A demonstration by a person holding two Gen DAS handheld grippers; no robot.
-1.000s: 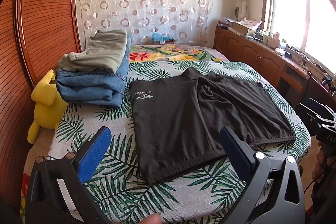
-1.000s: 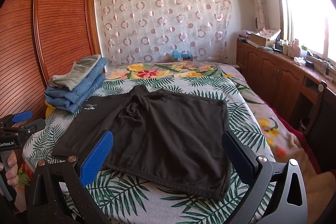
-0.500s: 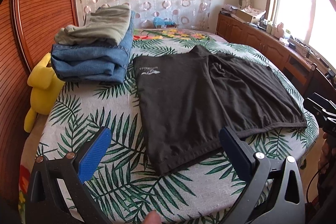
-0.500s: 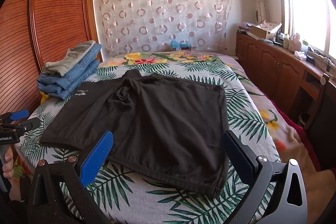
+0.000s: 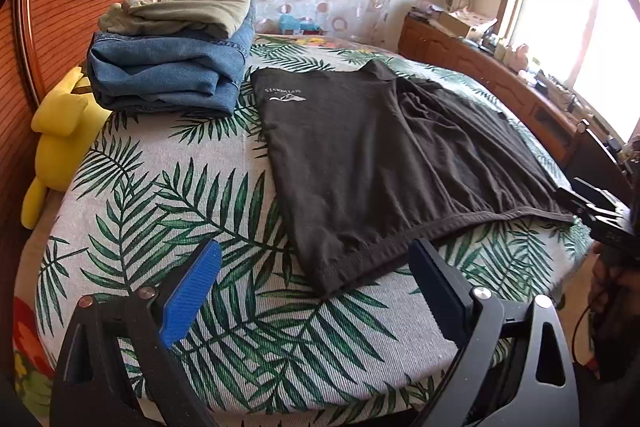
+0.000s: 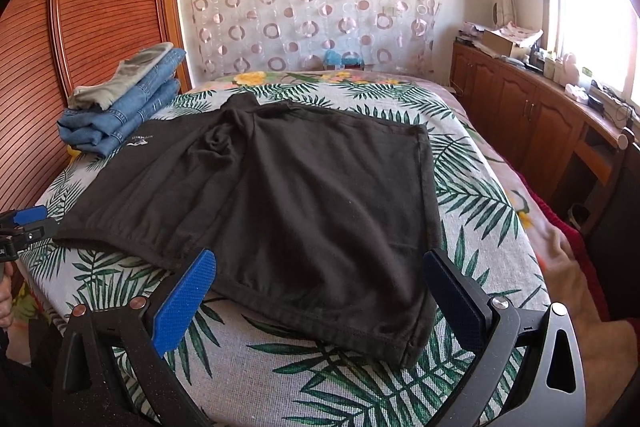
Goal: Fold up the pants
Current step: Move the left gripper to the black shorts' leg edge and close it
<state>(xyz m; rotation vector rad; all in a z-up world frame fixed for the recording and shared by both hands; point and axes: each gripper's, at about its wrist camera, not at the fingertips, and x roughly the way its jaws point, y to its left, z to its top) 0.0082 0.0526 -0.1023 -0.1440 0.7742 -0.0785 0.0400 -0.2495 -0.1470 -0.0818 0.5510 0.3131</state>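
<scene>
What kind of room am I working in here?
Most likely a home bedroom: a bed with a palm-leaf printed cover, a slatted wooden wardrobe door, and a low wooden cabinet under the window.

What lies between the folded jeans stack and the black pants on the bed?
Only a narrow strip of bare leaf-print bedspread; the left wrist view shows the folded jeans stack and black pants close together but apart.
</scene>
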